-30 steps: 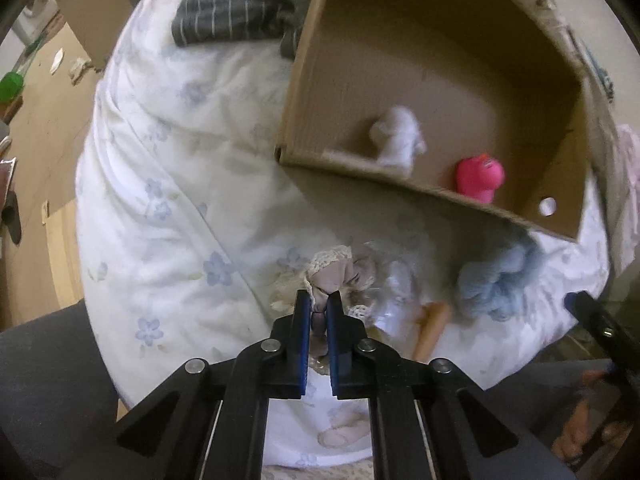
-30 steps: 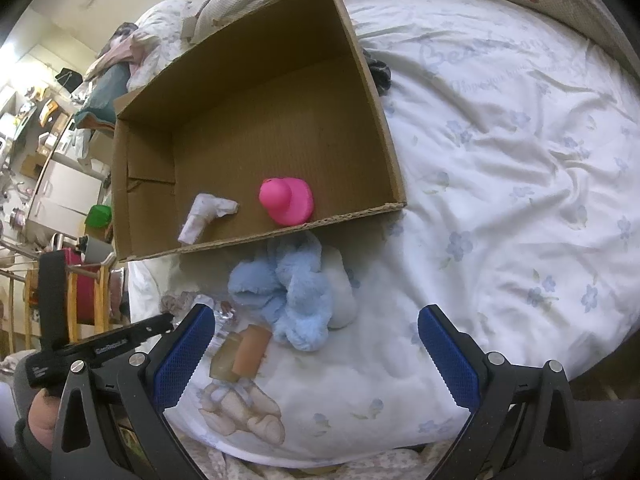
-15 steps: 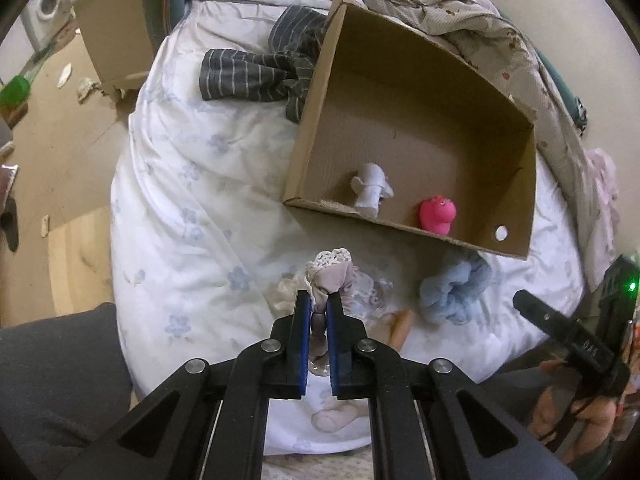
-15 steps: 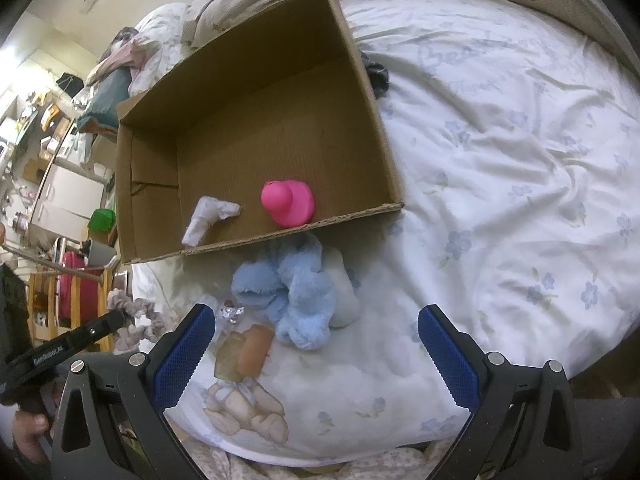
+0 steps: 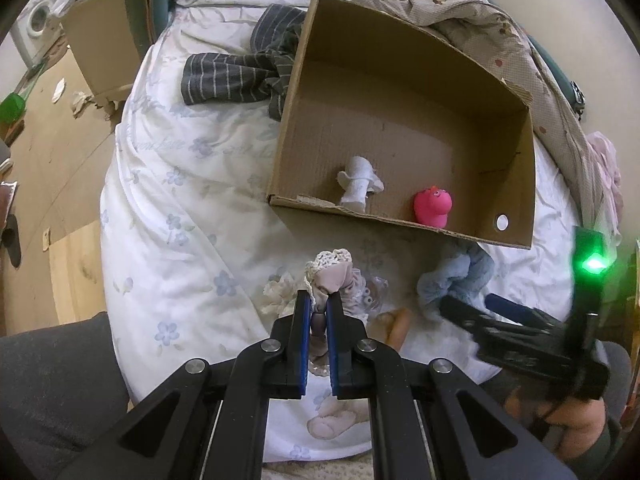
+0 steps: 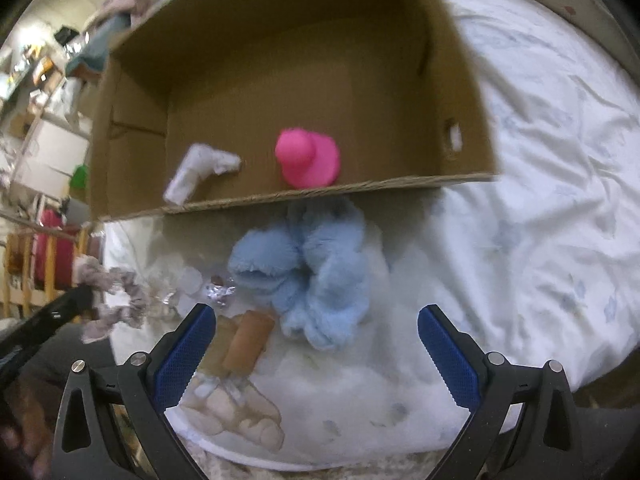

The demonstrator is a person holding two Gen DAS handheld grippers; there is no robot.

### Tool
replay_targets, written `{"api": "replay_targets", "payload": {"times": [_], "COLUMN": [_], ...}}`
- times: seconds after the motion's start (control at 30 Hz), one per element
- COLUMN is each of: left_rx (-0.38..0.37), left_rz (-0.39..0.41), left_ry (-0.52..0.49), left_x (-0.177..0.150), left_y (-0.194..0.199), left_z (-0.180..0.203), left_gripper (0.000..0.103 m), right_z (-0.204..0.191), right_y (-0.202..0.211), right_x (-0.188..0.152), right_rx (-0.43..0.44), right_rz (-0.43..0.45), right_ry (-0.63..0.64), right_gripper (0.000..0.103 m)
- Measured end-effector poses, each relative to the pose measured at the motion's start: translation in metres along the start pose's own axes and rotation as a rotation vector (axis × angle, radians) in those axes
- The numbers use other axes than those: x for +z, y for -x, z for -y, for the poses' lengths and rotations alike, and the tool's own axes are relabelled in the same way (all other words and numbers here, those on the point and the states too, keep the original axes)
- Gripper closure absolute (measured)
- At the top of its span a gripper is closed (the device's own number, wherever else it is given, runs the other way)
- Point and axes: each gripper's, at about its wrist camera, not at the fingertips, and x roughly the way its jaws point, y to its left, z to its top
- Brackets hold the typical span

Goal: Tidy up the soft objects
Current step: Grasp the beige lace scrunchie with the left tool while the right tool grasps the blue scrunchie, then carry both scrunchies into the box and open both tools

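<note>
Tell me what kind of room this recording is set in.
Most likely a lived-in bedroom: the cardboard box sits on a bed with a floral white duvet, a rumpled blanket lies behind it, and a washing machine stands at the far edge.

Both grippers point steeply downward: the left gripper (image 5: pixel 318 306) is clamped tight, the right gripper (image 6: pixel 316 334) has its jaws spread wide.
</note>
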Motion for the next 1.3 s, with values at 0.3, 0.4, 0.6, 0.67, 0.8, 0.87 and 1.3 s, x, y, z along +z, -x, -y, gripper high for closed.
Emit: {"api": "replay_targets", "payload": {"times": [0.3,0.4,0.6,0.67,0.8,0.87,1.3], "left_rx": [0.002,0.000,0.011,0.016,0.027,0.036,0.109], "left_rz": [-0.002,-0.003,0.006,0.005,0.016,0.023,0.056], "left_ry": [0.018,0.017,0.008,0.010,0.010,0.006,-0.020], "left_x": [0.003,0.003,0.003,0.003,0.002,0.001,-0.004], "left_y": [-0.003,-0.004,-0.004,-0.004,-0.003,-0.003,-0.002], "left_z": [-0.005,-0.003,-0.002,-0.004,-0.004,-0.003,-0.005], "left_gripper": [0.096,0.096,0.096,0.096,0.096,0.096,0.096], "right_z": [-0.005,0.004,0.012,0.012,0.018,0.016,0.007], "right_y": [-0.029,-0.022,0.004,0.014,0.029,0.034,0.059], "right_x": [0.007,0.006,-0.006,-0.012,-0.016,-0.019,-0.042], "right_rx": [-0.113,-0.087,-0.004,0.011,0.038,0.042,0.115], "right_rz": [-0.053,-0.037,0.000,0.012,0.034,0.045,0.080], "right_ry": [0.046,0.029,0.049,0.056,0.066,0.075,0.112], "right_gripper": [0.037,0.063,0.073,0.073,0.073,0.073,0.073]}}
